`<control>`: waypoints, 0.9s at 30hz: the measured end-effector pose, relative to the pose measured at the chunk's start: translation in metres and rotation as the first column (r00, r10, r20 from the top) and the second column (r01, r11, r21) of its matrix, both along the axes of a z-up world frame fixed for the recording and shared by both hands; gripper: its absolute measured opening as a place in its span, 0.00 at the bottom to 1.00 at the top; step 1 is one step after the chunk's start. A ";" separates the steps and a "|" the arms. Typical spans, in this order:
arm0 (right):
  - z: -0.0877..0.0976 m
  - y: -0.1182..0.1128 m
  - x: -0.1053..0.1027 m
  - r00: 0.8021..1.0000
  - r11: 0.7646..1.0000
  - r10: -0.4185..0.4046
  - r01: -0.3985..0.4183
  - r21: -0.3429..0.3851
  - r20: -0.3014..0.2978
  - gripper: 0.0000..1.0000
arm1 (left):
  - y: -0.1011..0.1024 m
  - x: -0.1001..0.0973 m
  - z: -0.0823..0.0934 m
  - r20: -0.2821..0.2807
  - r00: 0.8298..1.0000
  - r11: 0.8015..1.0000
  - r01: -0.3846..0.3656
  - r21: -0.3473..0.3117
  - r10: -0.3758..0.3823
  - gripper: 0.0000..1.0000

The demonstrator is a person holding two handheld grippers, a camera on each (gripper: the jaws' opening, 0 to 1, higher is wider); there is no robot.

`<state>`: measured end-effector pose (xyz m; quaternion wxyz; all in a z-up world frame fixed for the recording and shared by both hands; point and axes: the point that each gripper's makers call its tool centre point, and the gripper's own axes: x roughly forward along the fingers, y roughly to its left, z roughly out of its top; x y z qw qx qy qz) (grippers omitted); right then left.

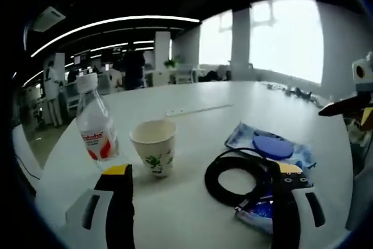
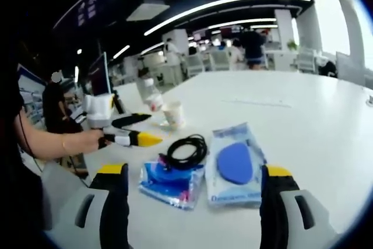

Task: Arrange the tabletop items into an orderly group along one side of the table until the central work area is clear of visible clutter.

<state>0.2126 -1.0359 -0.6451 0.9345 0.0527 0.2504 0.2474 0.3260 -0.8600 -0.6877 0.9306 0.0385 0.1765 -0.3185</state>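
Left gripper view: the left gripper (image 1: 201, 202) hovers low over the white table (image 1: 245, 103) with its jaws spread wide and nothing between them. Ahead stand a plastic water bottle (image 1: 96, 121) and, just beside it, a paper cup (image 1: 154, 146); to the right lies a coiled black cable (image 1: 238, 176), resting partly on a small blue packet (image 1: 259, 211) and near a clear pouch holding a blue disc (image 1: 271, 146). Right gripper view: the right gripper (image 2: 192, 202) is likewise open and empty, poised over the blue packet (image 2: 172, 182) and the pouch (image 2: 235, 166), which lie side by side, with the cable (image 2: 186, 150) behind them and the cup (image 2: 174, 114) and bottle (image 2: 150, 96) farther off. The left gripper (image 2: 135, 130) enters from the left, held by a hand (image 2: 87, 140). Handling, as a judgement: the cup is light and crushes easily, so a gentle pinch on its rim or wall suits it; the bottle is stiffer and best taken around the body or neck; the cable is limp and should be lifted by a bundled strand; the flat, slick packets are best pinched by an edge or slid aside.
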 end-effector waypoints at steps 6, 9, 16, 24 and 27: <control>-0.007 -0.010 -0.005 0.998 0.999 -0.049 0.049 -0.001 -0.049 0.88 | -0.008 -0.009 0.000 -0.016 0.999 0.999 0.042 -0.001 -0.042 0.88; -0.008 -0.014 -0.007 0.996 0.998 -0.069 0.070 -0.001 -0.057 0.86 | -0.015 -0.014 -0.001 -0.022 0.997 0.998 0.068 0.011 -0.068 0.87; -0.009 -0.020 -0.008 0.992 0.994 -0.108 0.108 0.003 -0.068 0.83 | -0.030 -0.016 0.004 -0.009 0.992 0.991 0.130 0.015 -0.130 0.80; -0.013 -0.027 -0.008 0.985 0.988 -0.150 0.151 0.006 -0.086 0.81 | -0.049 -0.017 0.007 -0.011 0.983 0.982 0.185 0.023 -0.185 0.72; -0.018 -0.029 -0.009 0.981 0.986 -0.168 0.168 -0.011 -0.092 0.80 | -0.054 -0.014 0.008 -0.005 0.981 0.980 0.196 0.034 -0.196 0.70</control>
